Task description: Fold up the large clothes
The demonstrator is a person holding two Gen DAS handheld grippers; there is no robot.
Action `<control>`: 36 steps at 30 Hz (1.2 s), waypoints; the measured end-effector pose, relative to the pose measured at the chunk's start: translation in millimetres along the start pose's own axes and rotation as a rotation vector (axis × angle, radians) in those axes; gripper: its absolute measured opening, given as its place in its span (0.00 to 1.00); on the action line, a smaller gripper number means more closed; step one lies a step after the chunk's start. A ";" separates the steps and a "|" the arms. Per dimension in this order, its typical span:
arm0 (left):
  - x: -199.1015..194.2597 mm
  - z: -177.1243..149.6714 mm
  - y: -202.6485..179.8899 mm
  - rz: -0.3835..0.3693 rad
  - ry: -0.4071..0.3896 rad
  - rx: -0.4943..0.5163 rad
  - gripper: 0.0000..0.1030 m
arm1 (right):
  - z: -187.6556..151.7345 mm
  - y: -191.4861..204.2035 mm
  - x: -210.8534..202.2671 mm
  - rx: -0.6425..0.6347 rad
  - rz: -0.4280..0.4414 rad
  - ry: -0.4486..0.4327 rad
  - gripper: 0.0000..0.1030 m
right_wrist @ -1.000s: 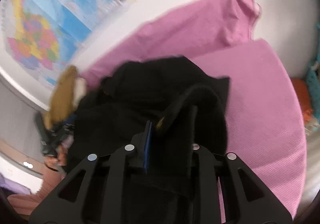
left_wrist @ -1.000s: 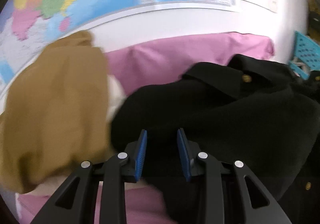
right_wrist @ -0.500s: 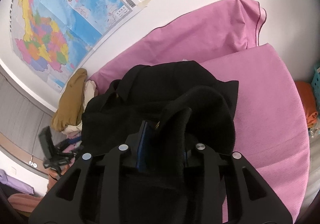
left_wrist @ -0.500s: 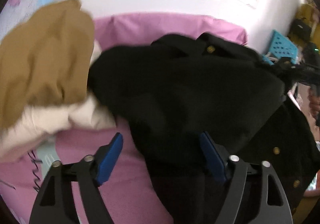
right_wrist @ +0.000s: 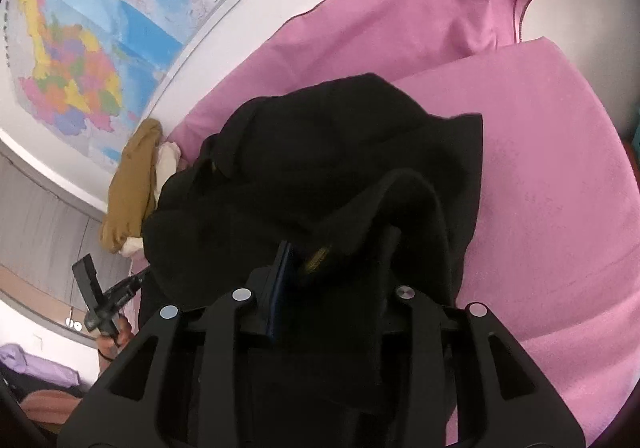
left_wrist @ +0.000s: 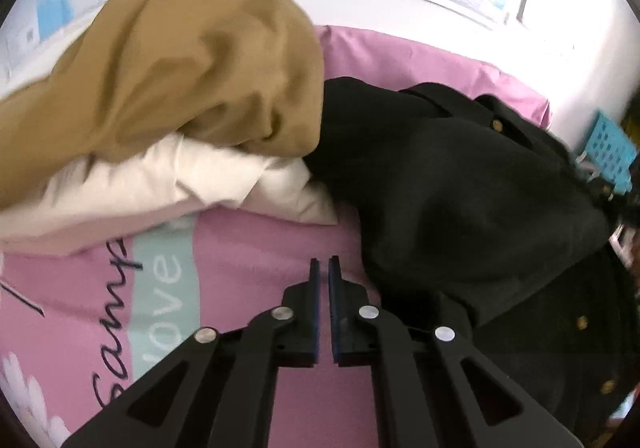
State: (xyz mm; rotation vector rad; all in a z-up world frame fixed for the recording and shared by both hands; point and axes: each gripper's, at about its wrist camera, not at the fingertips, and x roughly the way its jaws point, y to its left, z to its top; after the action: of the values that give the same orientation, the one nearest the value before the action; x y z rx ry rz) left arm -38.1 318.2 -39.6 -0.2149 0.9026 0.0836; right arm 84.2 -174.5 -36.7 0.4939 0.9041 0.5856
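Black coat with brass buttons lay bunched on the pink bedsheet, its left edge just beside a heap of tan garment over a cream one. A map hung on the wall behind.

Right gripper was clamped on a thick fold of the coat, cloth draped over the pads; its jaws had just eased slightly wider, the fabric between them. Left gripper had just snapped together on nothing, over bare printed sheet beside the coat's near hem.

Judged step: early, spreading the coat flat before any fold. The left grab apparently missed the cloth. The next move called for the left gripper to reopen, shift right to the hem, and pinch it so both tools could pull the coat out flat.
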 end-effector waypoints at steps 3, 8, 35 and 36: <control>-21.2 2.5 -5.0 -0.059 -0.081 0.017 0.25 | -1.6 7.7 -7.7 -0.022 0.016 -0.030 0.28; -27.1 6.5 -48.1 -0.173 -0.113 0.133 0.52 | 1.0 15.8 -0.5 -0.024 0.079 -0.038 0.20; -12.8 -41.9 -33.6 0.083 -0.020 0.155 0.21 | 5.0 2.5 6.7 0.026 0.063 -0.008 0.36; -16.1 -40.7 -34.0 0.075 -0.022 0.155 0.26 | 3.2 -2.0 6.8 0.038 0.060 -0.004 0.33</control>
State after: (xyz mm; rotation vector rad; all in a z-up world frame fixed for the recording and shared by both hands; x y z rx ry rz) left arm -73.9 276.4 -46.3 -0.0358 0.8909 0.0846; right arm 90.7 -172.0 -40.1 0.5583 0.9003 0.6224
